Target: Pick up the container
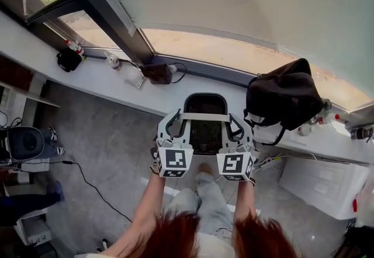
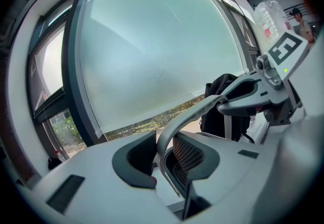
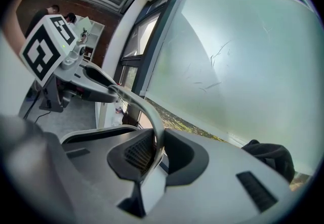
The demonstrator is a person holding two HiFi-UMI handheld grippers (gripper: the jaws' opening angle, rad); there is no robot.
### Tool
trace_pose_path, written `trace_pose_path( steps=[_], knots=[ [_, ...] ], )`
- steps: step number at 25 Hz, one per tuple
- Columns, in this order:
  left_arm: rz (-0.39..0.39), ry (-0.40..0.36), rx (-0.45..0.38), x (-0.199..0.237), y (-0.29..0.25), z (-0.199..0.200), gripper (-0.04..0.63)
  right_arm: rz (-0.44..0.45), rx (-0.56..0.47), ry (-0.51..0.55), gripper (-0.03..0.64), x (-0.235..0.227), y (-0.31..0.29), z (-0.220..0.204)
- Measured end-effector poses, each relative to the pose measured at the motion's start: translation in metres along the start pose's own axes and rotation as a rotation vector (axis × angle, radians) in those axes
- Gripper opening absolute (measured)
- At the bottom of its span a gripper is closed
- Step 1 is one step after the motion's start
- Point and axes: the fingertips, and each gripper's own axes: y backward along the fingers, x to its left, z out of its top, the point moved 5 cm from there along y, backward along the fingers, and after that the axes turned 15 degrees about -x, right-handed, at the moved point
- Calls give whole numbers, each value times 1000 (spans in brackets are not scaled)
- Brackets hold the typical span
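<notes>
The black mesh container (image 1: 205, 131) is hanging near the windowsill (image 1: 111, 83) by its grey handle (image 1: 204, 117). The left hand-held gripper (image 1: 171, 122) is clamping the handle at 9 o'clock and the right hand-held gripper (image 1: 238, 128) at 3 o'clock, while a black bag (image 1: 283, 96) is sitting at 2 o'clock.

The container (image 1: 205, 128) hangs between left gripper (image 1: 173, 126) and right gripper (image 1: 235, 129); a bag (image 1: 283, 98) lies right, on the sill (image 1: 117, 84).

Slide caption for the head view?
The black mesh container, clamped by its grey handle in left gripper and right gripper, at a windowsill.
</notes>
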Motion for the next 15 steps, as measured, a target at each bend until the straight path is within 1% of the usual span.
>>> trace_pose_path(
  steps=[7, 15],
  knots=[
    [31, 25, -25, 7, 19, 30, 112, -24, -20, 9, 72, -3, 13, 36],
    [63, 29, -70, 20, 47, 72, 113, -51, -62, 41, 70, -3, 32, 84]
  ],
)
